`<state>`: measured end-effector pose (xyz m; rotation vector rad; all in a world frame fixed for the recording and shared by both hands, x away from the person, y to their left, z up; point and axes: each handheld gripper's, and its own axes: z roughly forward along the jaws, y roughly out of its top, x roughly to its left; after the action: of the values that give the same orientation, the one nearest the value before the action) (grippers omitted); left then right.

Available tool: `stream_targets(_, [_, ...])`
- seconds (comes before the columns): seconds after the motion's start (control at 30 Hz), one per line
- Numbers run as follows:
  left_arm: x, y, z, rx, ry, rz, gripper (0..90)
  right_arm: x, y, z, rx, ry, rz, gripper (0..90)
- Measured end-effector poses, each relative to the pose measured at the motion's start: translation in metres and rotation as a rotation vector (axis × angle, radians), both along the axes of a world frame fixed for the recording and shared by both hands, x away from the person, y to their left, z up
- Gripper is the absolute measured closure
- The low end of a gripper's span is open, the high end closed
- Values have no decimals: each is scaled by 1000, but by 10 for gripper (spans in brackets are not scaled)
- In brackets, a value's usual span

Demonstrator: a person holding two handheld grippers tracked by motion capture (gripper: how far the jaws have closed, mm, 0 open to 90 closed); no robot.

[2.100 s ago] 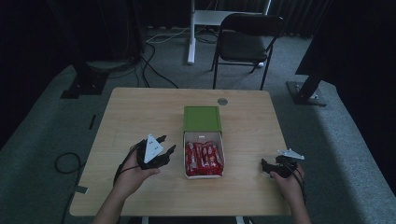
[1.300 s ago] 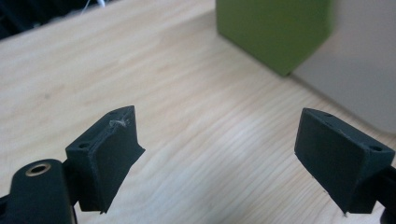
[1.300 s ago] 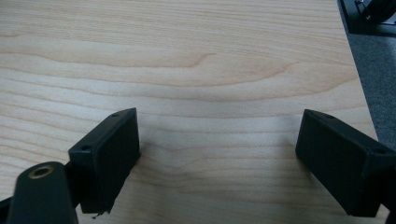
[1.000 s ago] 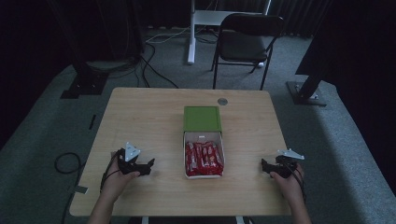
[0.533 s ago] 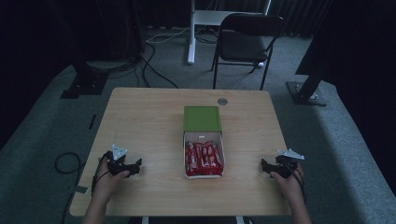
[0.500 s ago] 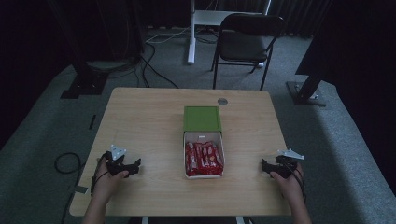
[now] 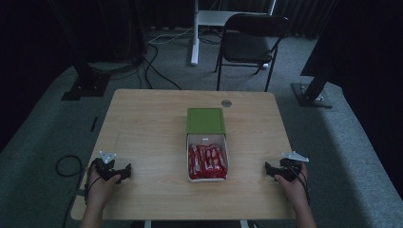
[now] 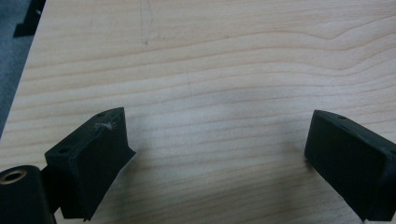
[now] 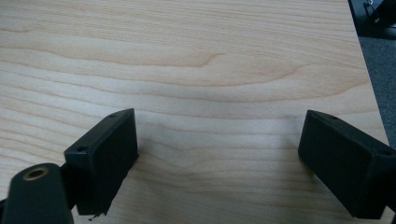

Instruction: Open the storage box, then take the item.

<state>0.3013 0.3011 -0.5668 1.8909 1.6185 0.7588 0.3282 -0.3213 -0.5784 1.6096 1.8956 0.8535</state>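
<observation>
Left hand-held gripper [image 7: 124, 172] has retreated from the box [image 7: 207, 156]; both hand-held grippers released

The wooden table [image 7: 142, 123] is seen whole from a fixed camera set high above its near edge, faced forward and down; the floor, a chair [image 7: 251, 42] and stands beyond are taken in as well. A second camera is carried on the left gripper [image 8: 219, 154] and is held low and very close over the table's grain, near its left edge. A third is carried likewise on the right gripper [image 9: 219, 151], near the right edge. The tabletop is shared by all three views.
</observation>
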Motion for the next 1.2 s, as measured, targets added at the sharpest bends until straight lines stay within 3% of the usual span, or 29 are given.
stream_targets(0.3, [0, 0, -2, -26, -3, -8, 67, 1, 0, 0, -1, 1, 9, 106])
stream_targets(0.37, [0, -1, -2, -53, 9, -13, 68, 1, 0, 0, -1, 1, 11, 106])
stream_targets(0.93, [1, -3, -3, -52, 18, 4, 27, 3, 1, 0, -1, 2, 5, 107])
stream_targets(1.2, [2, -2, -3, -53, 19, 3, 15, -2, 1, 1, 29, 7, -36, 107])
